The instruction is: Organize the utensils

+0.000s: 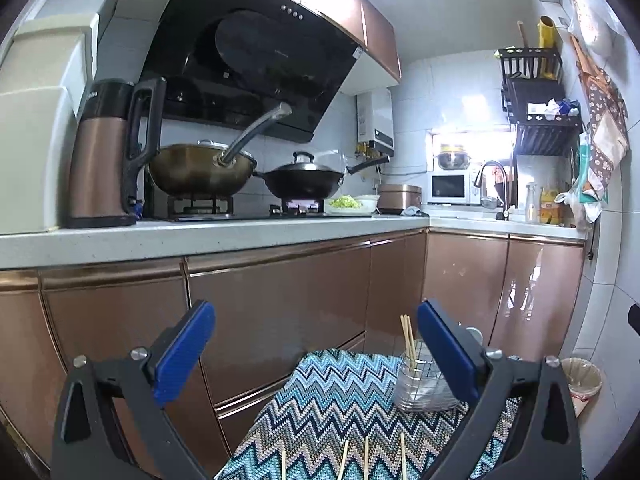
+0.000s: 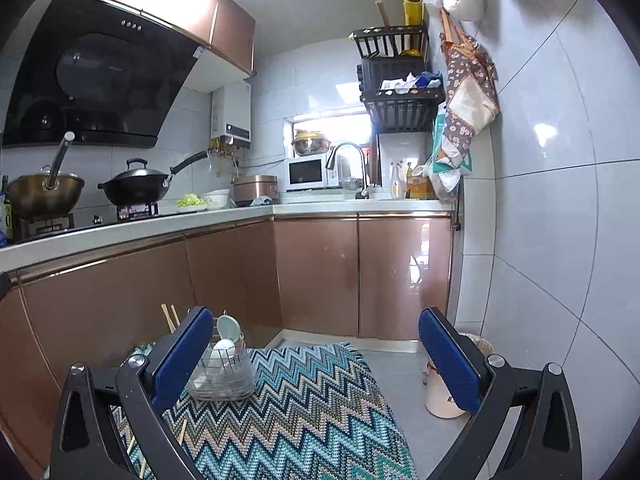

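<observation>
Zigzag cloth [image 1: 340,392] fills bottom centre. Holder [image 1: 420,384] w/ 2 chopsticks upright sits lower right in left view. Loose chopsticks [image 1: 366,456] at bottom edge, long axis pointing away, under left gripper [image 1: 316,348], so left is nearer. Both it and right gripper [image 2: 316,348] spread wide, holding nothing.

A zigzag-patterned cloth [image 1: 332,408] covers the tabletop. On it, ahead of the left tool [image 1: 316,356], stands a clear utensil holder [image 1: 420,384] (chopsticks upright inside); loose chopsticks [image 1: 366,458] lie nearer.

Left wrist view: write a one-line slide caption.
Open left gripper above loose wooden chopsticks on zigzag cloth, near clear utensil holder.
</observation>
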Demonstrator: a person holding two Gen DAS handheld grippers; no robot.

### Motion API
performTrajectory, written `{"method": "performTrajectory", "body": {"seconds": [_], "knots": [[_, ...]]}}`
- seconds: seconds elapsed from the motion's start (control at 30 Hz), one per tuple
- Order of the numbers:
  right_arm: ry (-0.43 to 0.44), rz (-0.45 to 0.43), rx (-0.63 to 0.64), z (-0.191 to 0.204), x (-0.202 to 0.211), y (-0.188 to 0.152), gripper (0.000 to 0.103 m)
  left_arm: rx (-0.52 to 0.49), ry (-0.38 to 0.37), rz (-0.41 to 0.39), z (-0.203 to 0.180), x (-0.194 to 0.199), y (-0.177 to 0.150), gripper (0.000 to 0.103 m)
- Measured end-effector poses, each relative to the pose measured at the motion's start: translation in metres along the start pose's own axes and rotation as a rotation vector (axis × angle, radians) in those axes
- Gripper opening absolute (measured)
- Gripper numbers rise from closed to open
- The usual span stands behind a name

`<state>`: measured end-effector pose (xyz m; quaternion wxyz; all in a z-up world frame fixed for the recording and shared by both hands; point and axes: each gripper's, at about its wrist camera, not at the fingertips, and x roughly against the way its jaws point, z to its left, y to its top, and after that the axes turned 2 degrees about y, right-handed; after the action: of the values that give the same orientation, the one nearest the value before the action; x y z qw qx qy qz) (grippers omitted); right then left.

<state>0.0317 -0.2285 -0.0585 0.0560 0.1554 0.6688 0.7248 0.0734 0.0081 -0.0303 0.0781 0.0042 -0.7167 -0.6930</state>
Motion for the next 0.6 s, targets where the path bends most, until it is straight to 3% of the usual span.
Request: {"method": "performTrajectory", "body": {"seconds": [0.6], "knots": [[0.13,0.234,-0.011,0.023,-0.076,-0.038,0.103,0.022,0.005,0.411,0.032,-0.105,-0.068,0.102]]}}
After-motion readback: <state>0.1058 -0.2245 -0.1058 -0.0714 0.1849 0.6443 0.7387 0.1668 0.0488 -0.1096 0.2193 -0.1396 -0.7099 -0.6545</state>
